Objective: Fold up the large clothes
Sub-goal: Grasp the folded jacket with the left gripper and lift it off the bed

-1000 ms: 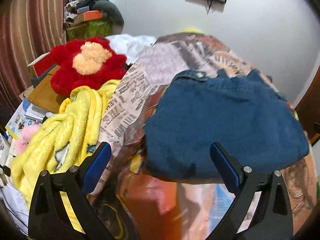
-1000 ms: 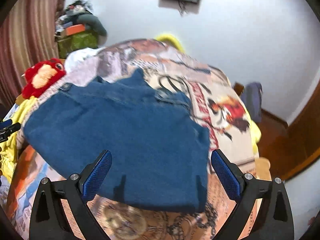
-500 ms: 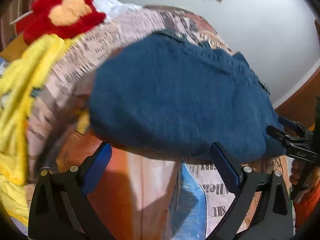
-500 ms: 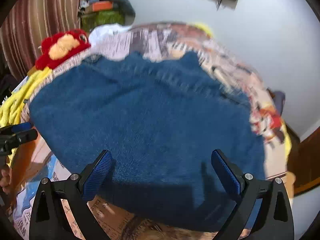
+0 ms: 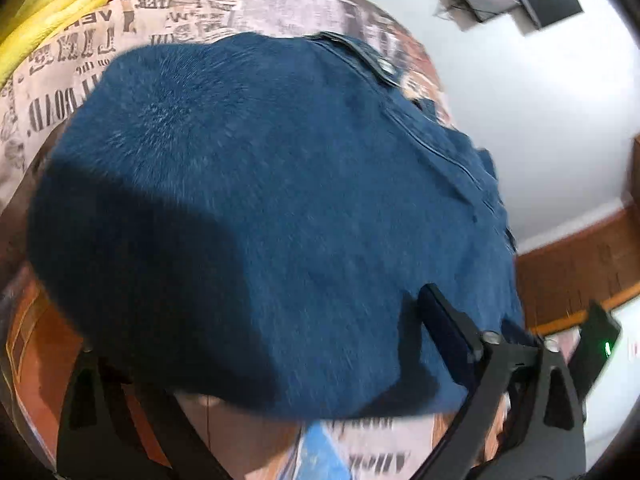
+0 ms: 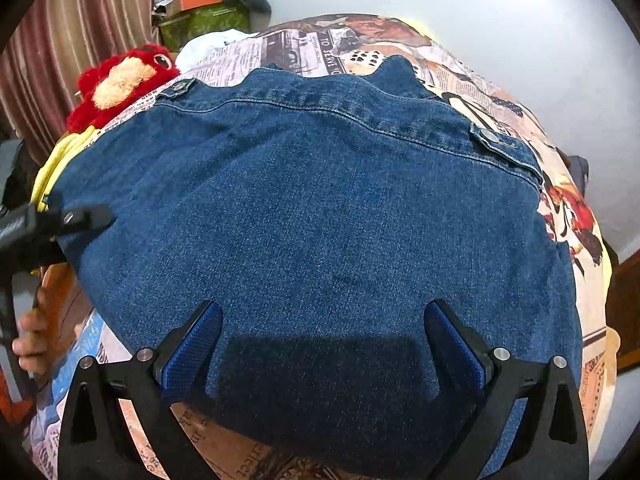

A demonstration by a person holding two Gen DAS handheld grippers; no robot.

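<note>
— Reading anything on that bedspread (image 6: pixel 304 50)?

— Newsprint lettering; only "TO SERVE YO…" at the far end is legible. No brand shows on the denim jacket (image 6: pixel 320 216), which lies folded flat on the middle of the spread, with the red plush toy (image 6: pixel 120 80) far left.

— And the claws?

— Right gripper (image 6: pixel 322 346) is spread wide, pads apart above the jacket's near edge. Left gripper (image 5: pixel 256 344) is closing at the jacket's left edge, its pads not yet pressing the cloth.

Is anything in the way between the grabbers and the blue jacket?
Nothing visible is. The right gripper and left gripper hang right over the denim jacket, jaws apart, the left closing. The red plush lies off to the side.
</note>
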